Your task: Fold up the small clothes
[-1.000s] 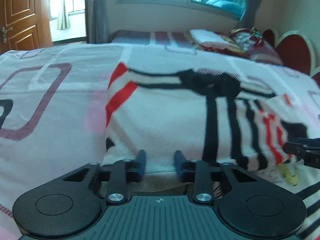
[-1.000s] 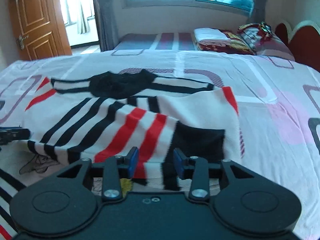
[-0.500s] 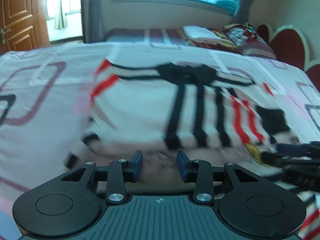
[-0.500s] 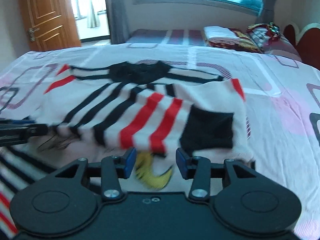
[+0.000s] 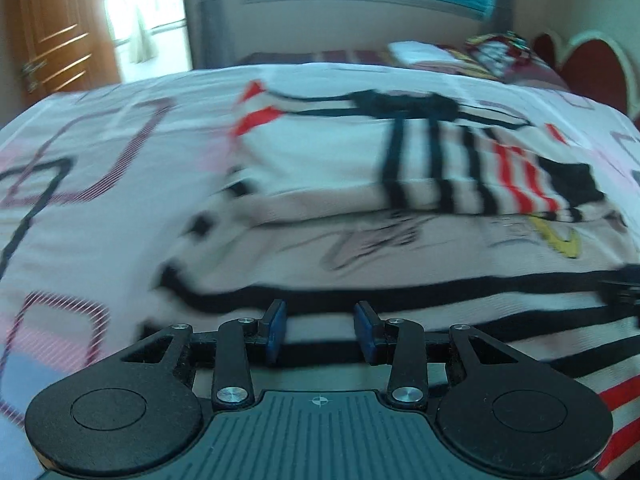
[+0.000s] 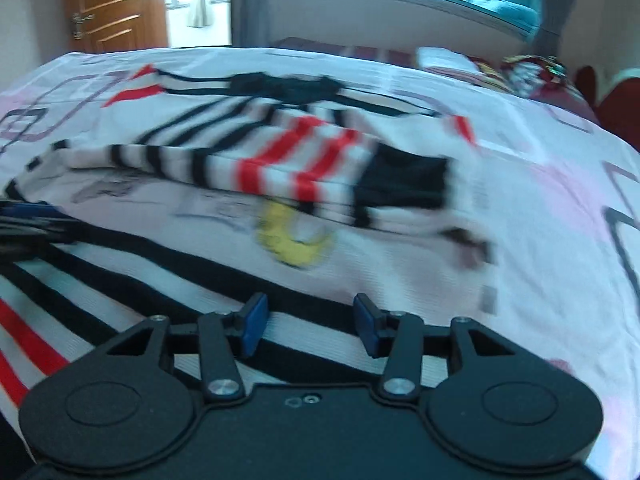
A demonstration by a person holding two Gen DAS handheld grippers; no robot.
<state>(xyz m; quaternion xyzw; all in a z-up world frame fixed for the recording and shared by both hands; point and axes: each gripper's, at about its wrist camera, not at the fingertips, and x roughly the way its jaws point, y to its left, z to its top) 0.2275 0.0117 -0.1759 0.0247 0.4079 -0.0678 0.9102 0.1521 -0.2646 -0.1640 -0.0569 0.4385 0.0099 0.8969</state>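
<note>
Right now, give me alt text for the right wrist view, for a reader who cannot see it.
A striped garment in white, black and red lies partly folded on a patterned bedspread, its upper part doubled over a pale panel with a yellow print. The right gripper is over its near edge, blue fingers apart and gripping nothing. The image is motion-blurred.

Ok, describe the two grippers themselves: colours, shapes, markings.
Both are matte black. The left gripper has blue pads on black fingers, silver pivot screws, two round discs and a ribbed grey-green housing with a small crosshair mark. The right gripper matches, but its housing is smooth black with two small holes.
</note>
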